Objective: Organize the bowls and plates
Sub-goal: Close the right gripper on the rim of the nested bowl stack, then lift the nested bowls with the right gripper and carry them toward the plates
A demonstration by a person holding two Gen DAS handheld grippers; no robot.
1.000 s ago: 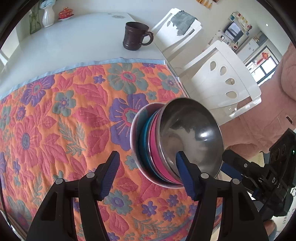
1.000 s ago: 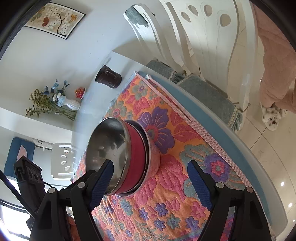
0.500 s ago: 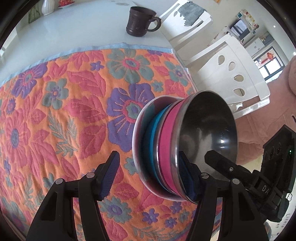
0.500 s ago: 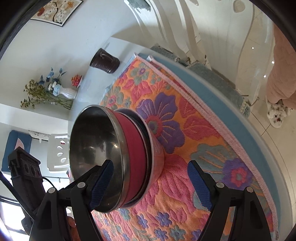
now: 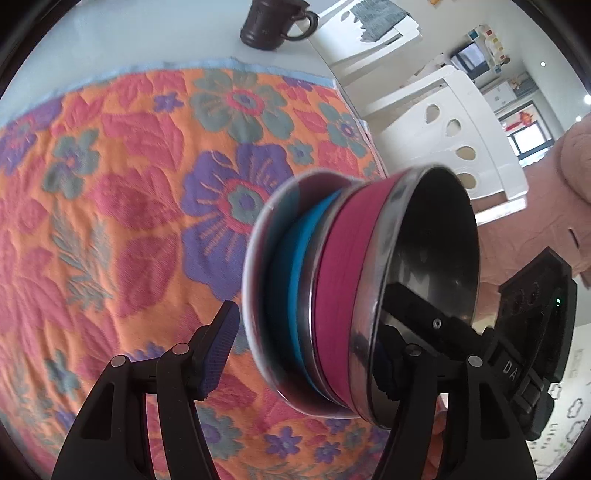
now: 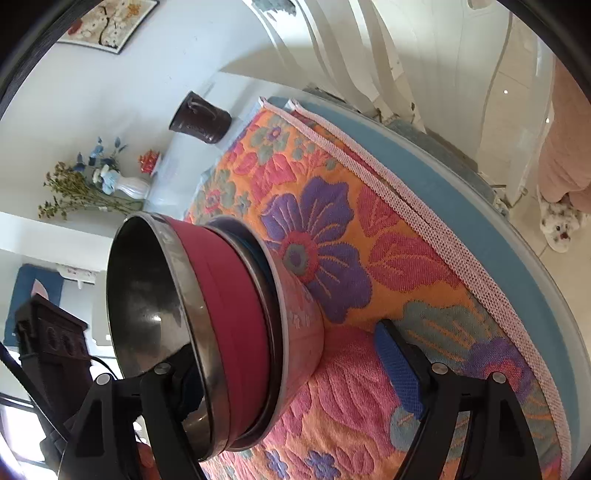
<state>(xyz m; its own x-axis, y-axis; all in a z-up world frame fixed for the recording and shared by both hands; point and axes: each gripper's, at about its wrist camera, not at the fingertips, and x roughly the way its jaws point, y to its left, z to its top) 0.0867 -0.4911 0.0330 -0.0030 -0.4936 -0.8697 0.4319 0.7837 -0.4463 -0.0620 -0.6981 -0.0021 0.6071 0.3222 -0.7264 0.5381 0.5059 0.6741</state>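
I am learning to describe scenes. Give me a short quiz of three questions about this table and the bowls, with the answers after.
1. True or false: the mug stands on the floral cloth.
2. In the nested stack of bowls, which colour shows between the magenta-sided bowl and the pale outer bowl? A blue, B green, C yellow.
3. Fill in: one finger of the right claw is ___ the magenta-sided bowl, while the other stands apart from the stack.

Key: 1 false, it stands on the bare table beyond the cloth; 2 A; 3 inside.
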